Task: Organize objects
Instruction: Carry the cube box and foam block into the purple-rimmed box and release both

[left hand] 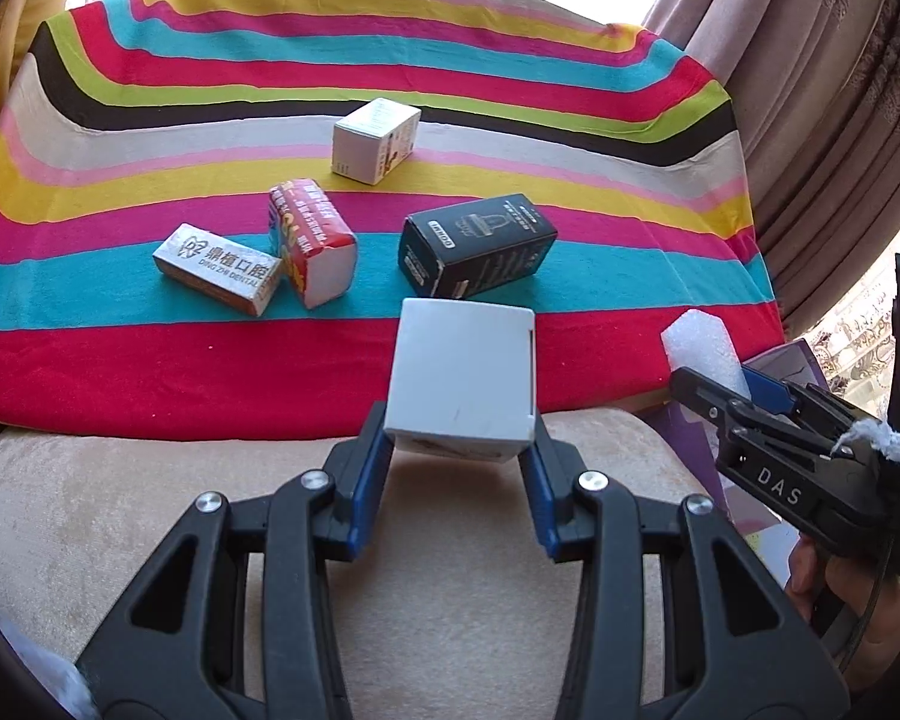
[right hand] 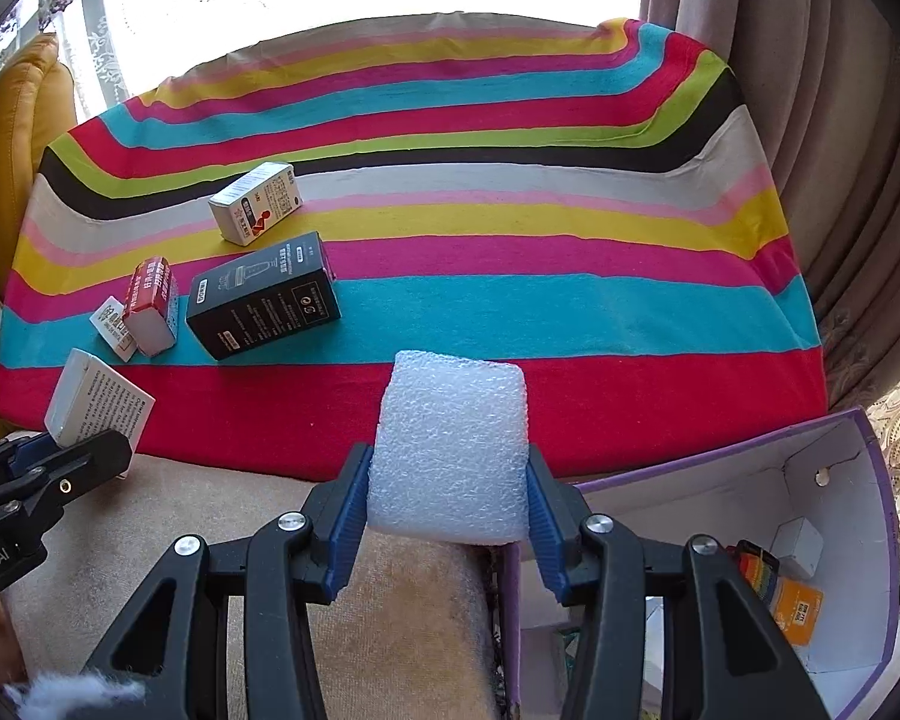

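Observation:
My left gripper point(left hand: 459, 450) is shut on a white box point(left hand: 462, 378), held above the beige cushion at the near edge of the striped cloth point(left hand: 150, 372). My right gripper point(right hand: 447, 501) is shut on a white foam block point(right hand: 450, 450), also seen in the left wrist view point(left hand: 699, 351). On the cloth lie a black box point(left hand: 477, 243), a red-and-white box point(left hand: 312, 240), a white dental box point(left hand: 219, 267) and a white box further back point(left hand: 375, 138). The left gripper's white box shows at the left of the right wrist view point(right hand: 99, 405).
A purple open box point(right hand: 834, 540) stands at the right beside the cushion, holding a small white box point(right hand: 801, 546) and colourful packets. Brown curtains point(right hand: 810, 90) hang at the right. A yellow cushion point(right hand: 12, 138) is at the left.

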Available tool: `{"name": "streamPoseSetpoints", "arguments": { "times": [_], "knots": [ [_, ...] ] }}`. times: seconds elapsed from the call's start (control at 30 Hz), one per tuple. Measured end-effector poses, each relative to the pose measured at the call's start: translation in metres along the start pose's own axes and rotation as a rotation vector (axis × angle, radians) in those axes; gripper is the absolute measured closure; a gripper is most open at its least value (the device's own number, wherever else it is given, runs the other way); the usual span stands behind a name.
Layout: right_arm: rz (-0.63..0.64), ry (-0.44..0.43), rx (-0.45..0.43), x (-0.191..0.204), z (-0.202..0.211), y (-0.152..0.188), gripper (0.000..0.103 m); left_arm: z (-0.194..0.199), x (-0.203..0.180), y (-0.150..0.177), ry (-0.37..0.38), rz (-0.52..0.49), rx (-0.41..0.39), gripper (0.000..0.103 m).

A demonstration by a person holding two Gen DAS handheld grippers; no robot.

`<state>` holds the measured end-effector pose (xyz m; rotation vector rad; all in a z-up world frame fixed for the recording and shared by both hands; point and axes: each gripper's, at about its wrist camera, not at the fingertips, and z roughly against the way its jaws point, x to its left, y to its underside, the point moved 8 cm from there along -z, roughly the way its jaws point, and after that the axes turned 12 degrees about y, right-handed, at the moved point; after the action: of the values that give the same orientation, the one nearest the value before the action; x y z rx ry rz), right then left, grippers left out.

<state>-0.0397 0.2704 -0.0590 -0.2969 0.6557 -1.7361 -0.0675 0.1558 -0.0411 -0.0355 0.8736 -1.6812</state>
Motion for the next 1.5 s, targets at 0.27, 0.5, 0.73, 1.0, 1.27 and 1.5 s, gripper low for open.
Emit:
{"name": "streamPoseSetpoints", "arguments": {
  "times": [0.27, 0.5, 0.73, 1.0, 1.27, 1.5],
  "knots": [
    [-0.052, 0.025, 0.015, -0.044, 0.007, 0.016, 0.054, -0.016, -0.044, 0.001, 0.050, -0.068, 0.029, 0.058],
    [-0.112, 0.104, 0.040, -0.107, 0.010, 0.035, 0.054, -0.038, -0.098, 0.001, 0.125, -0.149, 0.065, 0.058],
    [-0.210, 0.194, 0.070, -0.175, 0.005, 0.056, 0.054, -0.067, -0.157, 0.004, 0.198, -0.242, 0.123, 0.058],
    [-0.284, 0.229, 0.061, -0.218, 0.001, 0.059, 0.054, -0.103, -0.210, 0.004, 0.264, -0.289, 0.178, 0.058],
    [-0.309, 0.214, 0.038, -0.231, 0.002, 0.048, 0.053, -0.131, -0.230, 0.008, 0.291, -0.276, 0.242, 0.035],
    [-0.313, 0.198, 0.052, -0.227, -0.003, 0.049, 0.046, -0.116, -0.213, 0.004, 0.282, -0.251, 0.214, 0.035]
  ]
}}
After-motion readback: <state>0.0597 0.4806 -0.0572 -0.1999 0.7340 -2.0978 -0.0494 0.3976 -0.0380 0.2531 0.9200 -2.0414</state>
